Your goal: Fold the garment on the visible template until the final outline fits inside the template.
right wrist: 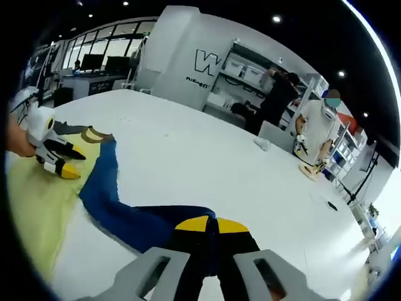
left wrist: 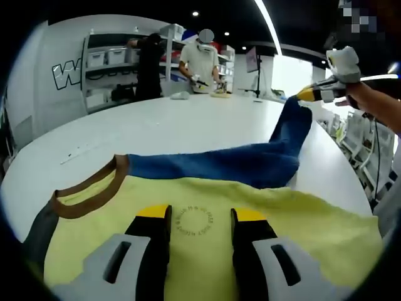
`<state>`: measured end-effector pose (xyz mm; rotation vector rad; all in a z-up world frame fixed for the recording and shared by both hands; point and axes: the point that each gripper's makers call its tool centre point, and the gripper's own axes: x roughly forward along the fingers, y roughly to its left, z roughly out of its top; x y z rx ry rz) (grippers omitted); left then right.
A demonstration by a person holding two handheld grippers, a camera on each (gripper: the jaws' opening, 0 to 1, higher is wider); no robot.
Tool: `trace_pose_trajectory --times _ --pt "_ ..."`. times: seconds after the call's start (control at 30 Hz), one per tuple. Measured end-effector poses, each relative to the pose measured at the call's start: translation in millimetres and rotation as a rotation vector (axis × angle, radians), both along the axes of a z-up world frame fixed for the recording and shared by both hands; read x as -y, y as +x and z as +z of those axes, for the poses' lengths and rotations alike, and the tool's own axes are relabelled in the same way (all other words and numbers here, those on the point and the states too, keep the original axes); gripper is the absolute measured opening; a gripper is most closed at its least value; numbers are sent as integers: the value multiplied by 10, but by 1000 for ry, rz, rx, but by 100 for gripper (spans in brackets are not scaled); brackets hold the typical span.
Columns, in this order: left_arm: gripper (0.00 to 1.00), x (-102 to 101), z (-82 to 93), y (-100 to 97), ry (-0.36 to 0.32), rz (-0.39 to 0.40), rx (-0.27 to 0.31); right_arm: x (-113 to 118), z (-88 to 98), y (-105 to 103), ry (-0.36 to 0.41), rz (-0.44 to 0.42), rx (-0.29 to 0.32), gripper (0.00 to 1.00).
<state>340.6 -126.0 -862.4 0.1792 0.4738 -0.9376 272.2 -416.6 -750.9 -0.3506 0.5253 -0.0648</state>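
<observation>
Left gripper view: the garment (left wrist: 207, 251), a pale yellow shirt with a brown collar and blue sleeves, lies flat across the lower half of the frame on the white table (left wrist: 156, 132). Its brown collar (left wrist: 84, 194) curves at the lower left, and a small round printed mark sits on the yellow cloth between the jaws. The left gripper (left wrist: 202, 222) rises from the bottom edge with its two yellow-tipped black jaws spread apart over the yellow cloth, nothing between them. The blue sleeve (left wrist: 250, 160) runs from the collar to the right and then climbs toward the upper right, where the right gripper (left wrist: 307, 94) has its end pinched and lifted off the table, with a hand (left wrist: 369, 100) behind it.

In the right gripper view, the sleeve (right wrist: 119, 213) sweeps from the left of the frame down to the bottom centre, where the right gripper (right wrist: 210, 229) has its jaws closed together on the blue cloth. The yellow body of the shirt (right wrist: 37, 200) lies at the lower left, and the left gripper (right wrist: 66, 162) hangs over it at the left edge with its jaws parted.

Beyond the table, two people (left wrist: 200, 59) stand at a bench near grey shelves (left wrist: 106, 69) with white boxes, in the upper middle of the left gripper view. A grey wall with large white letters (right wrist: 203, 63) shows at the top of the right gripper view.
</observation>
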Motion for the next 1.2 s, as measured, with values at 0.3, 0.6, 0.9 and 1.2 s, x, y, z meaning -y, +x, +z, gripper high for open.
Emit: trace_pose_trajectory --times 0.3,0.6,0.9,1.2 --pt "34 4 -7 1 2 -1 1 347 -125 87 44 -111 12 0" --pt "34 1 -1 -1 1 -3 5 641 -373 99 124 -250 -14 0" --pt "36 16 0 -10 5 -9 10 758 -494 257 117 -301 -23 0" --pt "37 22 5 -17 1 -10 13 897 -796 163 100 -404 -143 0"
